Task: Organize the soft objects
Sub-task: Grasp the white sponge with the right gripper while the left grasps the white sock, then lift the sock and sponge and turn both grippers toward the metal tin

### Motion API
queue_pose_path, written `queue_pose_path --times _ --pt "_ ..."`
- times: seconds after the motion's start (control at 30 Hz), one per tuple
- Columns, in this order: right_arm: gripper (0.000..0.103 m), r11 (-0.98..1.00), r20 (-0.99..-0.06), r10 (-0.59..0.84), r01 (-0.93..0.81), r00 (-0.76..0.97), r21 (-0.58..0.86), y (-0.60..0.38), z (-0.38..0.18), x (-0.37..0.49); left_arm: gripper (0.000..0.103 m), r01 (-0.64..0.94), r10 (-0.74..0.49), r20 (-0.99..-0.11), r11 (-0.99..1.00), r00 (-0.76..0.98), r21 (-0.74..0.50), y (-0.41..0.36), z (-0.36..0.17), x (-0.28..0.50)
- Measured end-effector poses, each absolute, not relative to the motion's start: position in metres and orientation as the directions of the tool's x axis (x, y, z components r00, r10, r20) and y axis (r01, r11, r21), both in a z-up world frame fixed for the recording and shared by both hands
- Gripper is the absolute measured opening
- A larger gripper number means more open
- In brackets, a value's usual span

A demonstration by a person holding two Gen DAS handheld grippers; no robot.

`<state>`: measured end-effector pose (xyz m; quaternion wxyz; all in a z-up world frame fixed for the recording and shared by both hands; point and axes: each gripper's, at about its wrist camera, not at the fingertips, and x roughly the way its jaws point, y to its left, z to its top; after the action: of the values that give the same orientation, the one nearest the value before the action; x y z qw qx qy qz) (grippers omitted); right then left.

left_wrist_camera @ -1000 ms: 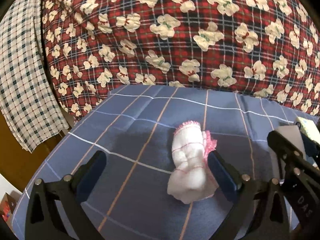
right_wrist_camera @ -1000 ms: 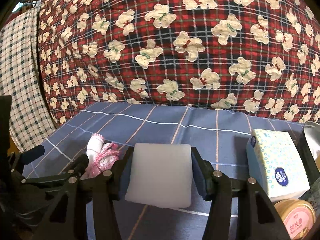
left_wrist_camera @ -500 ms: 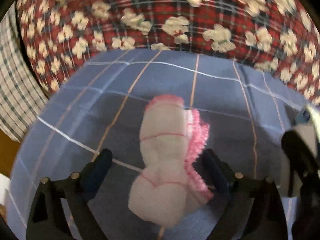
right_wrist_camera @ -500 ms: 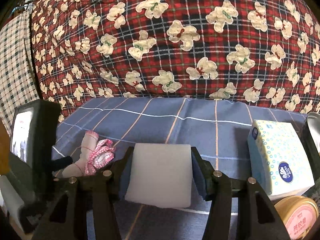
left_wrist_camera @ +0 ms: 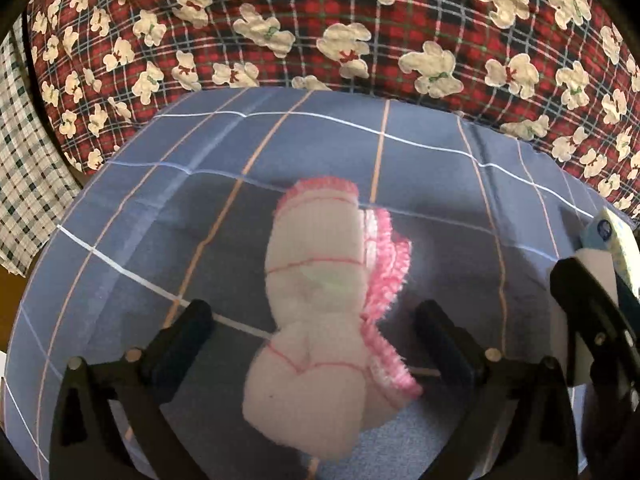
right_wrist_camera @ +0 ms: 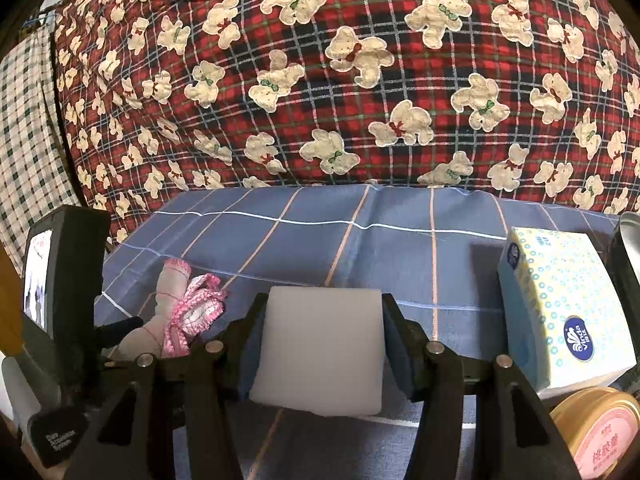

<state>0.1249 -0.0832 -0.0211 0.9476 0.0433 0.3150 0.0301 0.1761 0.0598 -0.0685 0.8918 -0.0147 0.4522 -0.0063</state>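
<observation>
1. The left gripper point(left_wrist_camera: 312, 320) was spread wide, its fingers either side of the rolled pink-and-white sock point(left_wrist_camera: 320, 320) lying on the blue checked sheet point(left_wrist_camera: 440, 168), not touching it
2. The right gripper point(right_wrist_camera: 322, 320) pinched a white foam block point(right_wrist_camera: 320, 348), with the tissue box point(right_wrist_camera: 560, 312) just off its right finger

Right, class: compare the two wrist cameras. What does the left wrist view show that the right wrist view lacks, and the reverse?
Only the left wrist view: the left gripper, open, around the rolled sock. Only the right wrist view: the right gripper shut on a white foam block, and a round tub. Both: the sock, tissue pack, blue checked sheet and bear-print quilt.
</observation>
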Motion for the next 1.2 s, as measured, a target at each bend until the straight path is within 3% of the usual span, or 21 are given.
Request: queue_pose_path --times 0.03,0.07,0.17,0.33,0.67,1.2 --pt "0.057 0.994 -0.595 0.084 -0.03 0.799 0.101 -0.083 -0.021 0.125 0.094 -0.002 -0.023 -0.805 1.0 0.593 -0.03 0.059 -0.068 0.175" --pt "0.057 0.994 -0.595 0.084 -0.03 0.799 0.1 -0.083 -0.022 0.125 0.078 0.0 -0.024 -0.799 1.0 0.601 -0.03 0.059 -0.066 0.174" --pt "0.057 0.994 -0.595 0.084 -0.029 0.799 0.101 -0.083 -0.022 0.125 0.041 0.04 -0.048 -0.777 0.999 0.627 -0.029 0.055 -0.06 0.168" --pt "0.057 0.992 -0.572 0.105 -0.041 0.814 0.124 -0.084 -0.021 0.122 0.036 0.066 -0.113 -0.744 0.993 0.658 -0.093 0.06 -0.053 0.159" --pt "0.057 0.995 -0.474 0.089 -0.056 0.876 0.085 -0.079 -0.009 0.105 0.037 0.02 -0.017 -0.501 1.0 0.865 0.0 0.059 -0.015 0.117" --pt "0.057 0.999 -0.391 0.052 -0.045 0.919 0.027 -0.08 0.0 0.078 0.037 0.042 -0.05 -0.49 0.999 0.87 -0.027 0.061 -0.013 0.105"
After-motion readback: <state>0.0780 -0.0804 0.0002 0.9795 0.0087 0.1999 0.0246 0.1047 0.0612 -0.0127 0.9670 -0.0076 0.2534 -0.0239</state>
